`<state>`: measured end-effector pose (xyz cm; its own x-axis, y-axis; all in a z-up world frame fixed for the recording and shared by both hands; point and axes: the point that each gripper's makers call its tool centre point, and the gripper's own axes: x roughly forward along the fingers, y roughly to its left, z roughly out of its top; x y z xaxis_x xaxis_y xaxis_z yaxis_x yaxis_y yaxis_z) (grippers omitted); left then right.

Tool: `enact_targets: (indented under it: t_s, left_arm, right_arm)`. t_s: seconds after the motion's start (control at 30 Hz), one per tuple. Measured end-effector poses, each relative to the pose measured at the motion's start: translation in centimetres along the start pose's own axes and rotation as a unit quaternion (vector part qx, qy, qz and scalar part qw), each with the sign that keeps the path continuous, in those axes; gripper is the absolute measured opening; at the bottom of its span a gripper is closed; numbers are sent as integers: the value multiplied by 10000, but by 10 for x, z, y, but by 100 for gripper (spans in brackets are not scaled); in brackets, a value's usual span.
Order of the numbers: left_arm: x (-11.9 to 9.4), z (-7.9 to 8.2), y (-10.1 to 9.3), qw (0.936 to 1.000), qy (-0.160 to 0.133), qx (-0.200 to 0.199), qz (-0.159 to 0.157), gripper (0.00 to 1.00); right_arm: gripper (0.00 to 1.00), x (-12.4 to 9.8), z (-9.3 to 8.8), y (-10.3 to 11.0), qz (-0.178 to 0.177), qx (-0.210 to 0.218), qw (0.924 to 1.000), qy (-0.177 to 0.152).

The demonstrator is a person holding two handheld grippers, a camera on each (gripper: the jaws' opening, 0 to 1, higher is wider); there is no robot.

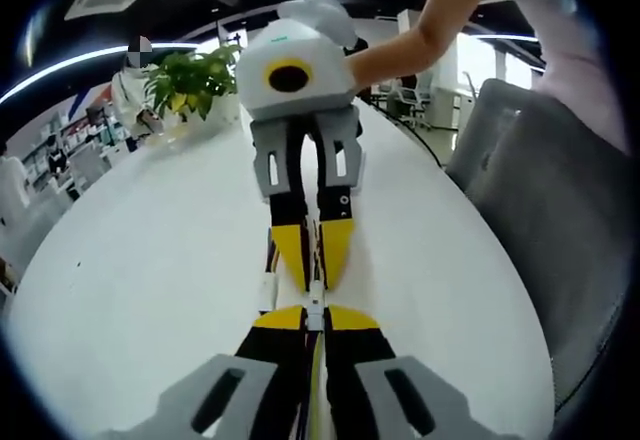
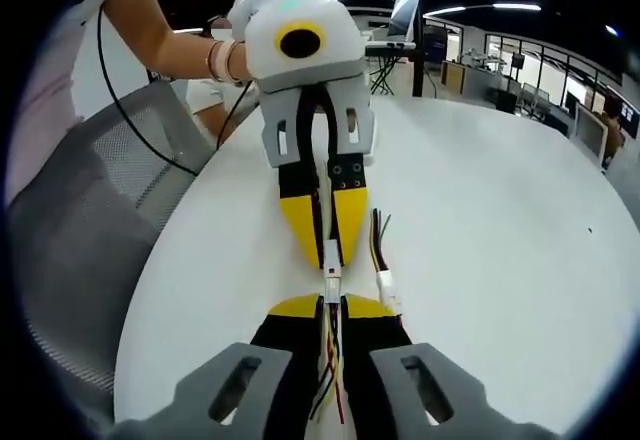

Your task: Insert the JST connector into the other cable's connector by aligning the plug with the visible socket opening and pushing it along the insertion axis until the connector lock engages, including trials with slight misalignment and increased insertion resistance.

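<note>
**Connectors Meeting Tip to Tip**

The white counter [image 1: 150, 280] carries a potted plant [image 1: 190, 80] and a loose cable [image 2: 381, 260]. The left gripper [image 1: 315, 322] and right gripper [image 2: 331, 305] face tip to tip, each clenched on a cable; the JST connector [image 2: 331, 258] meets the mating connector [image 2: 331, 285] between them.
</note>
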<state>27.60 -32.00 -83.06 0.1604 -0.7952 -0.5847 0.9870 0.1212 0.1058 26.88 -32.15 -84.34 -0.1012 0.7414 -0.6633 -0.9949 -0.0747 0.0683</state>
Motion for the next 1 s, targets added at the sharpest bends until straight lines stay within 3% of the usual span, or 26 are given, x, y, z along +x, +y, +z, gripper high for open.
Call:
enact_targets:
  t_s: [0.13,0.37,0.63,0.83,0.9,1.0]
  left_arm:
    - [-2,1,-1,10000,-43,-14,-20,0]
    - [-4,4,2,9989,-239,-403,-6,0]
    - [-1,4,0,9994,-161,-288,-33,0]
    - [1,2,0,9998,-133,-161,-19,0]
    - [2,5,0,9996,-234,-177,-3,0]
    - [6,3,0,9998,-157,-123,-14,0]
  right_arm:
    - [3,0,1,0,13,-86,10000,8]
    - [3,-2,7,0,-5,-205,9998,-35]
    - [3,-2,9,1,-12,-400,9992,43]
    - [3,-7,14,2,-17,-594,9982,-74]
    - [3,-7,12,2,-14,-631,9980,-58]
    - [3,-6,9,2,-11,-656,9978,-14]
